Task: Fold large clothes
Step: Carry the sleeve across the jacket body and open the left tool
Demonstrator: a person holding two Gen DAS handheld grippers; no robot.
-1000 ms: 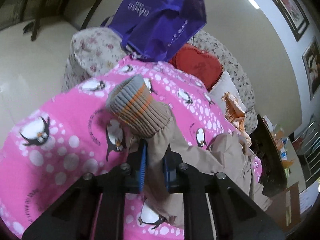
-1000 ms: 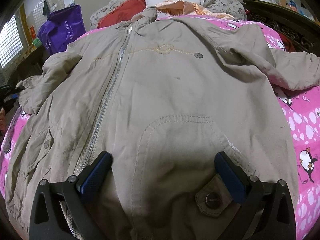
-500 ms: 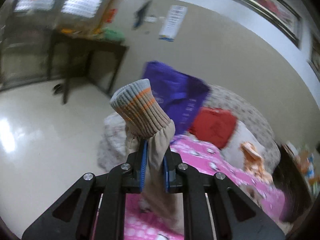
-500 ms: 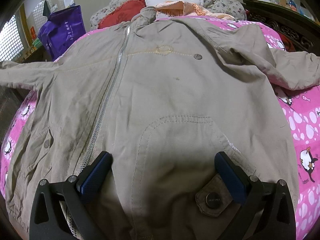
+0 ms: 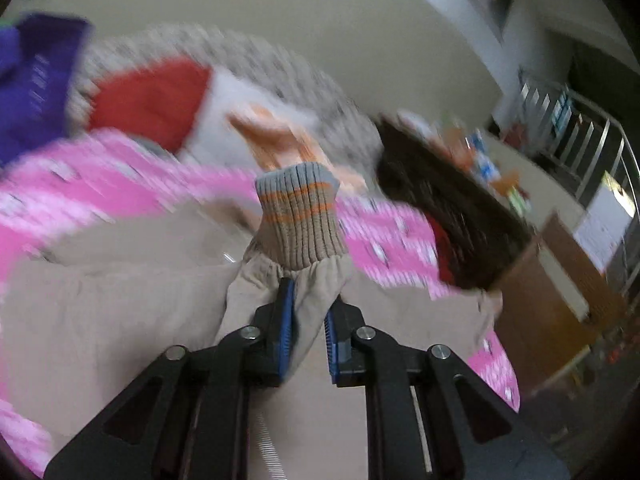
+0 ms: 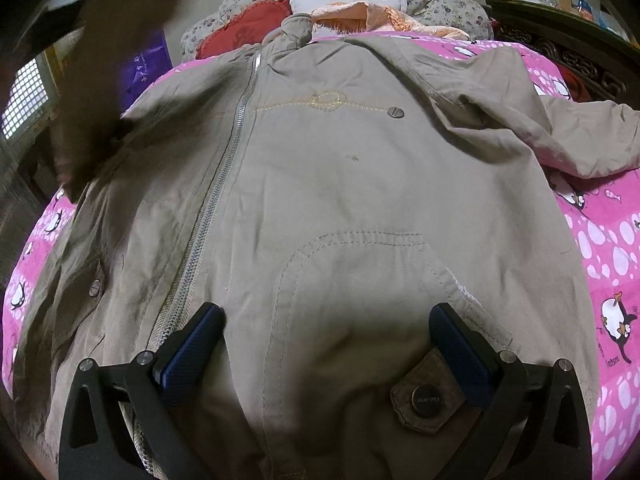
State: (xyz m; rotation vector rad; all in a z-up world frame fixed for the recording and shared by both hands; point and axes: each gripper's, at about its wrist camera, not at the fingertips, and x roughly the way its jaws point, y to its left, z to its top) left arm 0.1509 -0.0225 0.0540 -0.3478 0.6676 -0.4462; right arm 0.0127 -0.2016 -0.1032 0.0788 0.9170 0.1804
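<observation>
A large beige jacket (image 6: pixel 340 184) lies front-up on a pink penguin bedspread (image 6: pixel 608 248), its zipper (image 6: pixel 216 200) running down the left half. My left gripper (image 5: pixel 308 304) is shut on the jacket's left sleeve (image 5: pixel 300 280) just behind its ribbed grey-and-orange cuff (image 5: pixel 298 216), holding it lifted above the jacket body (image 5: pixel 100 312). In the right wrist view that lifted sleeve (image 6: pixel 92 92) is a dark blur at the upper left. My right gripper (image 6: pixel 324 320) stands open over the lower hem, its pads (image 6: pixel 192 344) wide apart on either side of a pocket.
Pillows, a red cushion (image 6: pixel 248 24) and orange cloth (image 6: pixel 360 16) lie at the head of the bed. A purple bag (image 5: pixel 28 80) sits at its left. A dark wooden cabinet (image 5: pixel 452 208) with clutter stands right of the bed. The jacket's right sleeve (image 6: pixel 580 136) sprawls right.
The left gripper swung fast with the sleeve: out over the floor beside the bed, then back over the jacket body. The right gripper kept still.
</observation>
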